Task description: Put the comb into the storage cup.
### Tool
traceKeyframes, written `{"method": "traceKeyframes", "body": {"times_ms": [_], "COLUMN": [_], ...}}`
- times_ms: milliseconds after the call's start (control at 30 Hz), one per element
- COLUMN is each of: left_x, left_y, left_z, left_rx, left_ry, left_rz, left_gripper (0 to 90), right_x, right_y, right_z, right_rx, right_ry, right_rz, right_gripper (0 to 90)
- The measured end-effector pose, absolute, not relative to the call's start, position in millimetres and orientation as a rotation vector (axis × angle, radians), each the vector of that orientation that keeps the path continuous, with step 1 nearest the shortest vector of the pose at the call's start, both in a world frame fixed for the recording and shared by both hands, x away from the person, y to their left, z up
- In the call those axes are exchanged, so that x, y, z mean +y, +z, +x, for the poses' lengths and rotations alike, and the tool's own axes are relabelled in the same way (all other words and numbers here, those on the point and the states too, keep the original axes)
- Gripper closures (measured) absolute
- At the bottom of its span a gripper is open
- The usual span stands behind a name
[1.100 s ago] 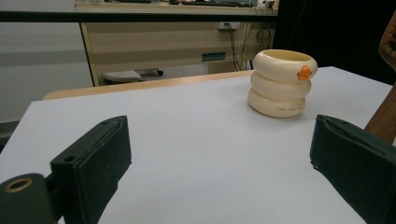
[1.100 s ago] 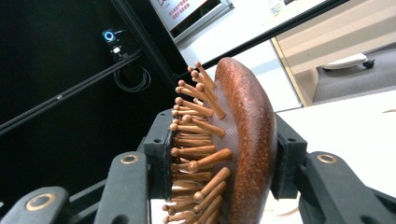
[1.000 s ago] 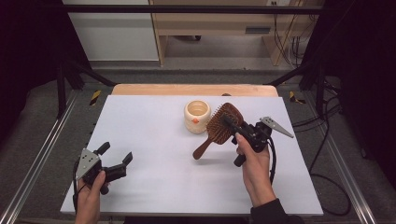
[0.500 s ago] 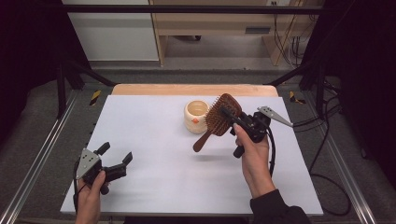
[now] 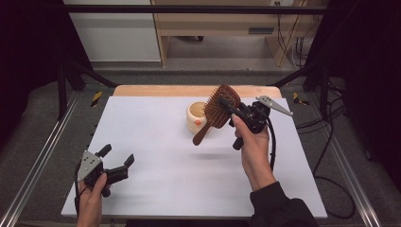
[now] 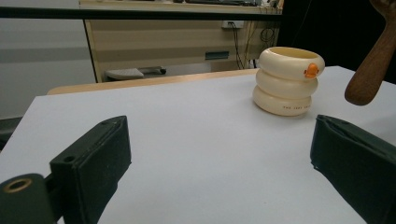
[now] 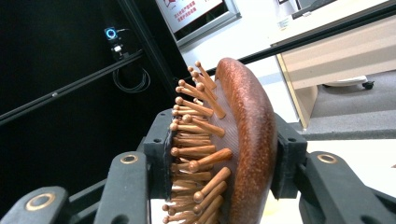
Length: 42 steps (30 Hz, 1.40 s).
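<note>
Hairbrush (image 5: 218, 111) in right claw (image 5: 226, 105), higher now, above the cup (image 5: 196, 118).

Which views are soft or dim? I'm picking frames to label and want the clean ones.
High view: evenly lit white table, dark surround, faint shadow under the raised hairbrush. Left gripper view: cream cup fairly sharp, near jaws slightly soft. Right gripper view: hairbrush bristles sharp between the jaws, background dark at left and bright at right.
</note>
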State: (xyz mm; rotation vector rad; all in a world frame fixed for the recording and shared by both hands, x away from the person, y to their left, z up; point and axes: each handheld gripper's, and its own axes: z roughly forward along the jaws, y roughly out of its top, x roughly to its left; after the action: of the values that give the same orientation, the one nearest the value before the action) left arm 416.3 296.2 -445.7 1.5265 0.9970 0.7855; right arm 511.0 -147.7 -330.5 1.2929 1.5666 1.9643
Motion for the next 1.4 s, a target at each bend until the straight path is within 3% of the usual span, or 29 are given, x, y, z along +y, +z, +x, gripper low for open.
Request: {"method": "traceKeyframes", "body": {"times_ms": [1400], "left_x": [301.5], "left_y": [-446.8], "left_z": [417.8], "left_rx": [1.018], "left_ry": [0.756], "left_rz": [1.495], "left_gripper": [5.2], "right_x": [-115.8], "right_y": [-298.9], "right_z": [547.8], "right_rx": [1.585], "right_ry": [1.943], "right_rz": [1.259], "right_gripper": [52.1]}}
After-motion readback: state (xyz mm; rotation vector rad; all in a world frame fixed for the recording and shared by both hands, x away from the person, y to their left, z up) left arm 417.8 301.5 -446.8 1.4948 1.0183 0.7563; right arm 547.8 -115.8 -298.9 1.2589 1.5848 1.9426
